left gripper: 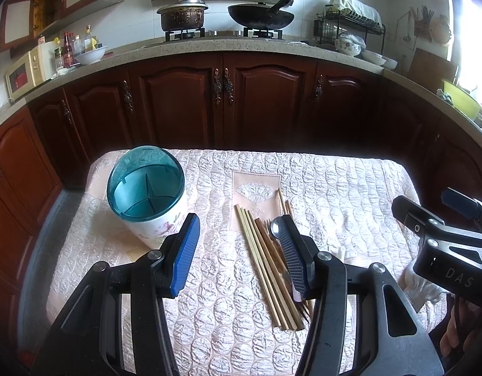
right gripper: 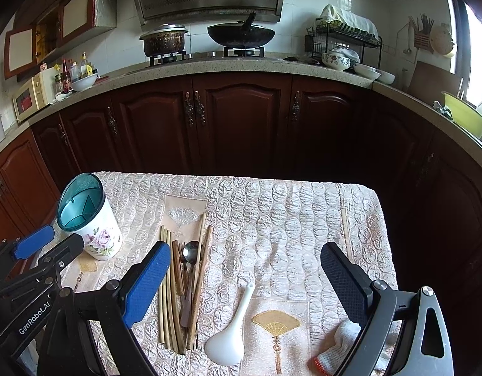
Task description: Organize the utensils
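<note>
While both tools hover over the quilted tablecloth [right gripper: 288,213], neither pinches anything: the left gripper [left gripper: 241,250] has its blue-padded jaws spread wide, and the right gripper [right gripper: 245,279] is spread wider still. Ahead of the left gripper's left finger stands the utensil holder [left gripper: 146,188], a white floral cup with a teal divided insert, upright and with nothing seen inside. A bundle of chopsticks [left gripper: 266,263], pale and dark ones mixed, lies flat on the cloth just inside the left gripper's right finger, with a metal spoon [left gripper: 276,228] among them, partly hidden by that finger. From the right wrist view, the same bundle lies beside the right gripper's left finger, and a white ceramic spoon [right gripper: 228,335] rests between its jaws, bowl nearest the camera. A white knitted glove [right gripper: 338,347] lies by the right finger.
</note>
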`<state>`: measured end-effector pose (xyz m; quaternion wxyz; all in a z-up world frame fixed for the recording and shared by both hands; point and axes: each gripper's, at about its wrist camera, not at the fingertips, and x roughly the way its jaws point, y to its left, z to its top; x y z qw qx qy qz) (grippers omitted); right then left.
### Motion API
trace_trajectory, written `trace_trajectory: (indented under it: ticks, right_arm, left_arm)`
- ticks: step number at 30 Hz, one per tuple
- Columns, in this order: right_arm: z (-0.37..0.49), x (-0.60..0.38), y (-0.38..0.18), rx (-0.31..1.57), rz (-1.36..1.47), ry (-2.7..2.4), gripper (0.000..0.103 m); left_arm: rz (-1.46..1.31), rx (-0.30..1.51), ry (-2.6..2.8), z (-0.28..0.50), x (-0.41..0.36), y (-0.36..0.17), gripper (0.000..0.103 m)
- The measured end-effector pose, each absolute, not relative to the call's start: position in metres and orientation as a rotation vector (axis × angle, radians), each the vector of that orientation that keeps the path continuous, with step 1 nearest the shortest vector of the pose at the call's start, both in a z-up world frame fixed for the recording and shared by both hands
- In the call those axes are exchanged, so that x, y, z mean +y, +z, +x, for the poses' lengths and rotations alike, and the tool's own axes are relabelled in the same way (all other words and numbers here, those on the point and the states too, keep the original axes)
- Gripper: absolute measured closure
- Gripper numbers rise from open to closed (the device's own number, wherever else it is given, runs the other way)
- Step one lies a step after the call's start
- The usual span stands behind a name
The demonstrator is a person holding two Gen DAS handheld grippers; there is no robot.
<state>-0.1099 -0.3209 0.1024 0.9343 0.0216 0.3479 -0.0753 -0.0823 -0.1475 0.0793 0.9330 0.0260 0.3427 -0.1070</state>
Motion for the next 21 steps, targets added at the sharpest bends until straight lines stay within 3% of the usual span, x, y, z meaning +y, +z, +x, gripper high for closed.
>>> trace_trajectory:
  ticks: [21]
  right_arm:
    - [-0.097, -0.323, 0.086, 0.756, 0.051, -0.154, 0.008]
  left_arm:
    - [0.05, 0.735, -0.209, -0.069, -0.147, 0.064, 0.051]
